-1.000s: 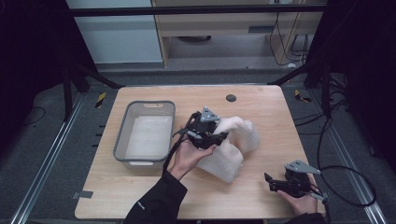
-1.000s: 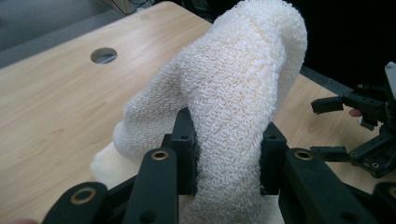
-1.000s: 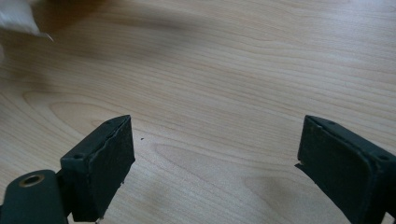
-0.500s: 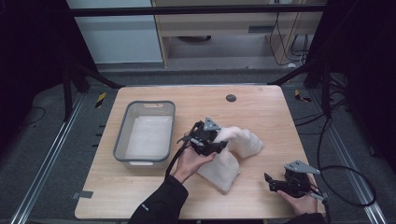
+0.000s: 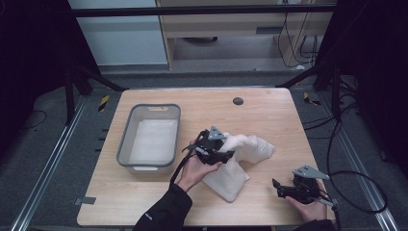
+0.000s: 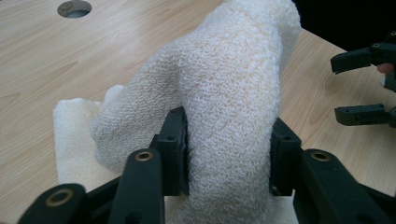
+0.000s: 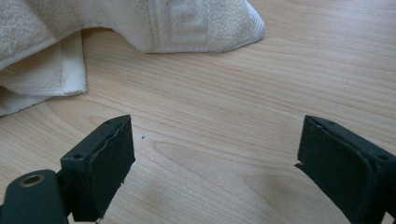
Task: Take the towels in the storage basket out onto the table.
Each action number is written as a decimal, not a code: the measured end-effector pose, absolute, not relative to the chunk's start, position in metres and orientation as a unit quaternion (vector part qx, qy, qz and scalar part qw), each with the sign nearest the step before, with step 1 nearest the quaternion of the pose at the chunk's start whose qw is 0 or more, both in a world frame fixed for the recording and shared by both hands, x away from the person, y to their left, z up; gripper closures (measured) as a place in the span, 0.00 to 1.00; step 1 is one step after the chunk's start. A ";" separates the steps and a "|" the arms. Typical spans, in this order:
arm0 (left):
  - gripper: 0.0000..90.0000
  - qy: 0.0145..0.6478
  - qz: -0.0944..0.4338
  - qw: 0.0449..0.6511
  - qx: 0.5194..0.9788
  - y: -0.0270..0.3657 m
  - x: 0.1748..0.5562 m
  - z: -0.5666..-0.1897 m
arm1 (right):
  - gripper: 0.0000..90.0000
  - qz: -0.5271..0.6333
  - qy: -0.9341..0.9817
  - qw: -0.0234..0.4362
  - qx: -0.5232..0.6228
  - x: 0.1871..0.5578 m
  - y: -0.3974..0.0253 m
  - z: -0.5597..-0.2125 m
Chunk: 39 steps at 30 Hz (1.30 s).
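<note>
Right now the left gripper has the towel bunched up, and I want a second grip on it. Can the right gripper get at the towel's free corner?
Probably yes. The right gripper stands open, and only bare table lies between it and the towel corner. The left gripper clamps the towel farther back, out of that path.

The high view looks forward and down on the whole tabletop (image 5: pixel 159 202) from above its 6 o'clock edge. Each tongs view sits low and close above the wood; all three share the towel (image 5: pixel 250 147).
</note>
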<state>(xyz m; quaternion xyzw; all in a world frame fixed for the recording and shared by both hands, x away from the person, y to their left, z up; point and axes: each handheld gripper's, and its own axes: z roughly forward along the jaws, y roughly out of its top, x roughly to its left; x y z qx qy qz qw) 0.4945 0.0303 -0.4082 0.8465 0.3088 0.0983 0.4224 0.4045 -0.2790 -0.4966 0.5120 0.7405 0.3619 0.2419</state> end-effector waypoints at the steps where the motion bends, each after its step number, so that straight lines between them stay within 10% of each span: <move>1: 0.61 0.308 0.098 0.424 0.846 0.031 0.494 -0.408 | 0.12 0.362 0.741 0.242 0.512 0.404 -0.279 -0.497; 13: 0.39 0.304 0.112 0.444 0.836 0.053 0.482 -0.396 | 0.12 0.363 0.738 0.238 0.516 0.404 -0.279 -0.496; 39: 0.31 0.338 0.172 0.452 0.807 0.166 0.440 -0.396 | 0.11 0.361 0.737 0.242 0.518 0.404 -0.279 -0.497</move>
